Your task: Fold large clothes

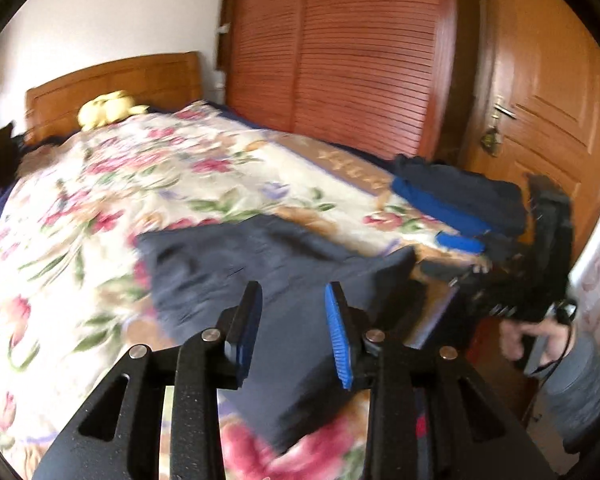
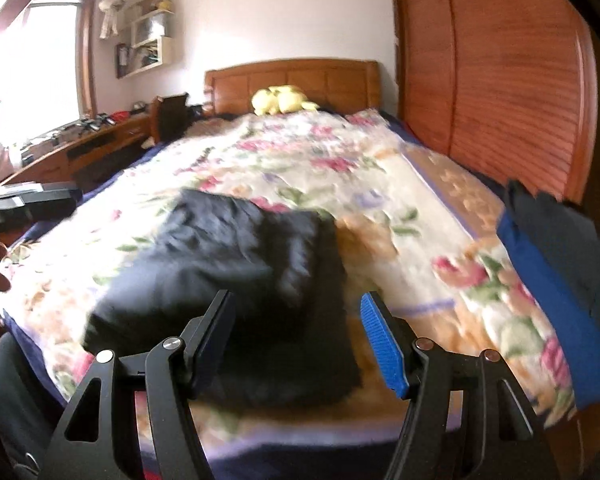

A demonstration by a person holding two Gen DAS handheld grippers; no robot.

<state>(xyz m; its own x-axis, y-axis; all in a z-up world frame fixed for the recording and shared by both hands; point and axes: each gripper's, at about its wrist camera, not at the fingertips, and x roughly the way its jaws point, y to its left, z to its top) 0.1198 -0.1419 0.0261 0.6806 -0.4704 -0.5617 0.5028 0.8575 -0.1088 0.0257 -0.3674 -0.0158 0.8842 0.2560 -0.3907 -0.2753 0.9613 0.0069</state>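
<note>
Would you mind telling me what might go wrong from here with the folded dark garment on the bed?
The dark garment lies near the bed's near edge, so a nudge might slide it off. The left gripper hangs open right over it; lowering it could snag the fold. Both views are blurred, so aim is uncertain.

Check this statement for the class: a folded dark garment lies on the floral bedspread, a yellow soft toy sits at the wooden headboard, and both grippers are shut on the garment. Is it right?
One thing is wrong. Neither the left gripper nor the right gripper is shut on the dark garment; each wrist view shows its own fingers apart with nothing pinched. The floral bedspread, yellow soft toy and wooden headboard are as stated.
</note>
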